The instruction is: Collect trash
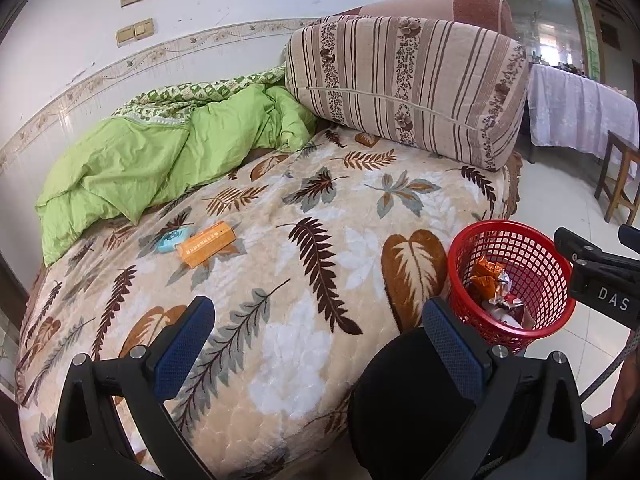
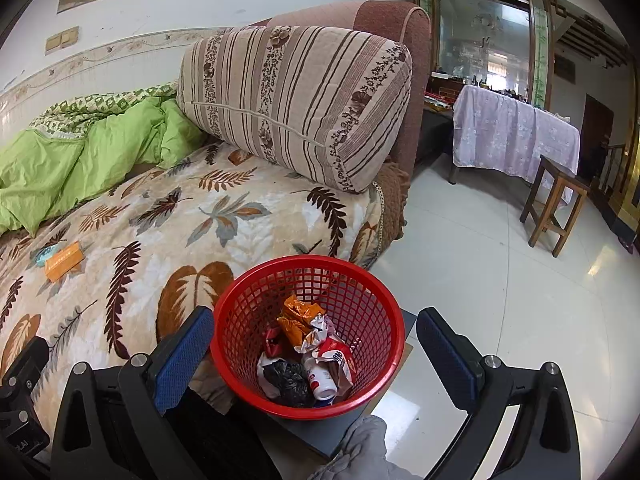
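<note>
Leaf-patterned plush blanket (image 1: 304, 264) covers the bed that fills the left wrist view, with pale floor tiles (image 2: 500, 280) off to the side. Nearest the camera, the left gripper (image 1: 316, 344) hangs above the blanket with its blue pads spread wide and nothing between them. The right gripper (image 2: 314, 354) is likewise spread and empty, poised over the red basket (image 2: 240, 312), which sits at the bed's edge at about 3 o'clock in the left wrist view. The basket already holds crumpled wrappers (image 2: 298, 316), a small white bottle (image 2: 318, 380) and a dark wad (a bag, probably).

Further out on the blanket, at about 10 o'clock from the left gripper, lie the remaining pieces: an orange carton (image 1: 206, 244) lying flat, and touching its far-left end a light blue packet (image 1: 173, 239). Beyond them the green quilt (image 1: 160, 152) is heaped against the wall at 11 o'clock, and a striped cushion (image 1: 408, 88) leans at 1 o'clock.

The carton looks like thin card, so light and likely empty, easily crushed; closing the pads across its narrow width near the middle should hold it. The plush beneath is soft, so the pads may sink and snag pile. The blue packet looks soft and glossy, possibly slippery; pinching a raised edge seems safest.
</note>
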